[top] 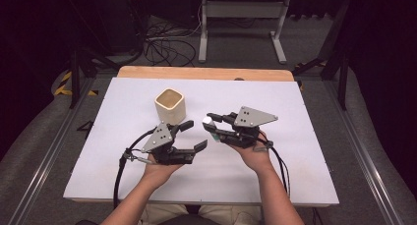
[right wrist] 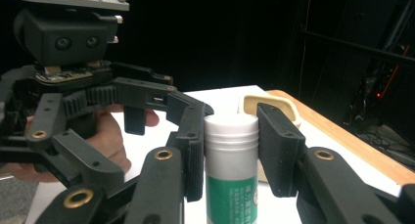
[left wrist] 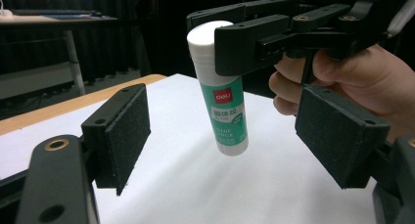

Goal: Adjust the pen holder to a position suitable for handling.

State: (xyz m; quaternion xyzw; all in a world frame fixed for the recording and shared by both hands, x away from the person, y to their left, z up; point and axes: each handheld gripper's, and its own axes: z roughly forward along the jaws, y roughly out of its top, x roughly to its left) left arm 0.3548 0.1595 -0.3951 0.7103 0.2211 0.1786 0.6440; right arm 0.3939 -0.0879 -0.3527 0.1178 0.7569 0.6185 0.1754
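High view has the white desk (top: 275, 181) with a cream square cup (top: 170, 105) standing by, probably the drop-off. The right gripper (top: 210, 125) is clamped on a glue stick (left wrist: 222, 94), held up off the desk so the left gripper (left wrist: 222, 141), jaws wide and empty, can grab its lower end.

High view looks down; both gripper views closely share the glue stick (left wrist: 223, 92).
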